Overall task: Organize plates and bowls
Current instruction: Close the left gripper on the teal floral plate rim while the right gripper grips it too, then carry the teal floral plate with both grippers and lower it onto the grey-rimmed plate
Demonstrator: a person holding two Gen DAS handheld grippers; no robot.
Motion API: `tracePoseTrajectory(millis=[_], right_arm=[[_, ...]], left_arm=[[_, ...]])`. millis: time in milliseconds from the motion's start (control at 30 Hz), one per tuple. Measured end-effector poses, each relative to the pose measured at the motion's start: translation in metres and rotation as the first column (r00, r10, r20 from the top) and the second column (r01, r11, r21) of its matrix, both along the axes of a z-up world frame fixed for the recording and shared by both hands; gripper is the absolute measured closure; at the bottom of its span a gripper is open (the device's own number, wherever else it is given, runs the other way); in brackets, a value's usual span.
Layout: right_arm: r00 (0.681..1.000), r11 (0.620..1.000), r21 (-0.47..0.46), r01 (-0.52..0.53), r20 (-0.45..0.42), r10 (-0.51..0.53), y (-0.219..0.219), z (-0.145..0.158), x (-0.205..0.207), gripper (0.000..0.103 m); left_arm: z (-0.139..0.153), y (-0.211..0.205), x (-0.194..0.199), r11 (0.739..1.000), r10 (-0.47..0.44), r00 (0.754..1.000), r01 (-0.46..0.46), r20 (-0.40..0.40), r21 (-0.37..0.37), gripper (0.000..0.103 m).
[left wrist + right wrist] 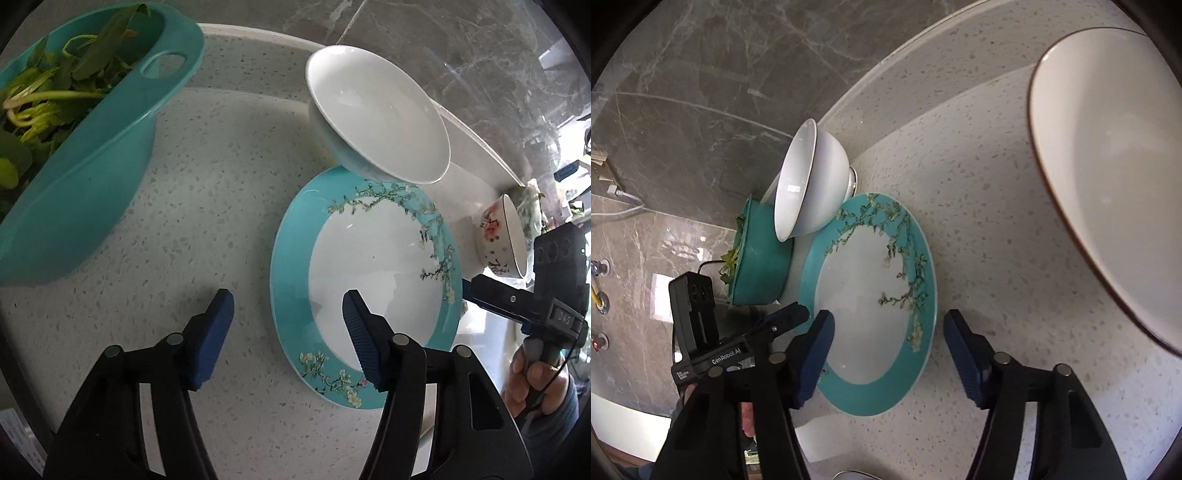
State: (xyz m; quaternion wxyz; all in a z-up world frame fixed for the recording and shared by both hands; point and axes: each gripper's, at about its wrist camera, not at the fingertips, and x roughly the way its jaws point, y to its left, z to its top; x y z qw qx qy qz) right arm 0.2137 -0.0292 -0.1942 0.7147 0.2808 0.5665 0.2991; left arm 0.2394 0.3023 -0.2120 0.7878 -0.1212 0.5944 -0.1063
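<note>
left gripper (288,314): jaws wide apart, empty, over near rim of teal floral-rimmed ceramic plate (369,291)
right gripper (888,332): jaws wide apart, empty
plate: flat on speckled white desk (207,206)
plain white ceramic bowl (376,114): at plate's far edge

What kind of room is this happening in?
Most likely a home kitchen: a speckled stone countertop against a marble wall, holding a teal basin of leafy greens, a white bowl and a floral-rimmed plate.
</note>
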Motion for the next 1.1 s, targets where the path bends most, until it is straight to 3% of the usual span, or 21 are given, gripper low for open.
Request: tracePoseTrajectory(millis=[100, 133, 267, 400, 1100], right_arm=[[1.0, 1.0, 0.002, 0.008, -0.012, -0.008, -0.002, -0.001, 0.001, 0.048], [1.0, 1.0, 0.0, 0.01, -0.015, -0.01, -0.002, -0.002, 0.001, 0.05], [1.0, 1.0, -0.008, 0.001, -0.023, -0.001, -0.004, -0.002, 0.002, 0.053], [0.999, 0.996, -0.088, 0.014, -0.034, -0.017, -0.007, -0.005, 0.003, 0.091], [1.0, 0.983, -0.183, 0.028, 0.002, -0.028, -0.015, 0.004, -0.011, 0.09]], left_arm=[[0.001, -0.001, 0.002, 1.0, -0.008, 1.0, 0.008, -0.004, 0.006, 0.079], [0.002, 0.001, 0.004, 1.0, -0.011, 1.0, 0.011, -0.001, 0.001, 0.083], [0.003, 0.002, 0.005, 1.0, -0.026, 1.0, 0.026, 0.003, 0.012, 0.085], [0.004, 0.001, 0.004, 0.999, -0.036, 0.999, 0.036, 0.015, 0.029, 0.086], [0.006, -0.01, -0.023, 0.998, -0.056, 0.997, 0.054, 0.062, 0.038, 0.088]])
